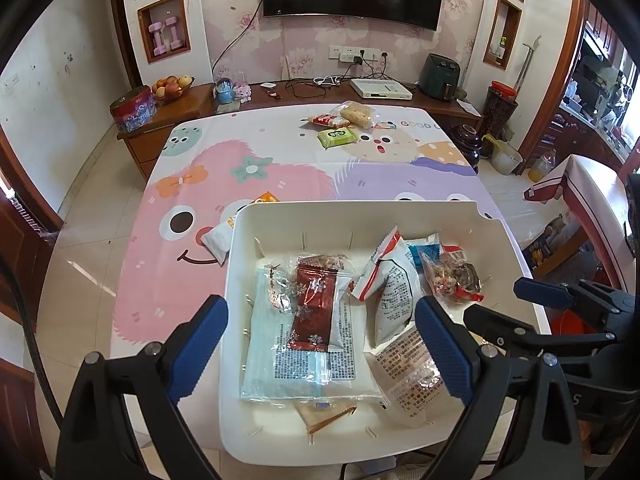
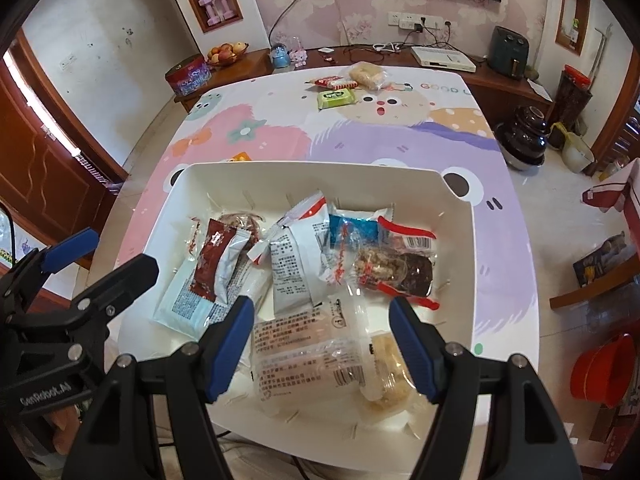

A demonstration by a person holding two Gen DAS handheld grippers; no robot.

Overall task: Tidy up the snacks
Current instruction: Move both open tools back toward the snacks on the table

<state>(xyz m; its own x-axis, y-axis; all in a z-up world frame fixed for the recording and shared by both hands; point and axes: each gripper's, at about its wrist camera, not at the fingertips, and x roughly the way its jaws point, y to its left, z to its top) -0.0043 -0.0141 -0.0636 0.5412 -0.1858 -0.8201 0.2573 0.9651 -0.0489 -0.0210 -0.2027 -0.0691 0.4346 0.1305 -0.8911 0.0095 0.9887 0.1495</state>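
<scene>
A white bin (image 1: 360, 206) (image 2: 312, 166) stands at the table's near edge and holds several snack packets. Among them are a light blue packet (image 1: 280, 360), a dark red one (image 1: 314, 308), a white one with red trim (image 2: 292, 268) and a clear printed pastry packet (image 2: 320, 356). My left gripper (image 1: 320, 344) hovers open over the bin's left half, with nothing gripped. Over the clear pastry packet my right gripper (image 2: 322, 344) hovers open, its pads clear of the wrapper. A green packet (image 1: 337, 137), a red packet (image 1: 328, 121) and a clear pastry bag (image 1: 357, 114) lie at the table's far edge.
A white packet (image 1: 217, 240) and an orange packet (image 1: 264, 199) lie on the cartoon tablecloth just left of the bin. Behind the table runs a wooden sideboard (image 1: 180, 108) with a fruit bowl and a tin. A red bucket (image 2: 600, 372) stands on the floor at right.
</scene>
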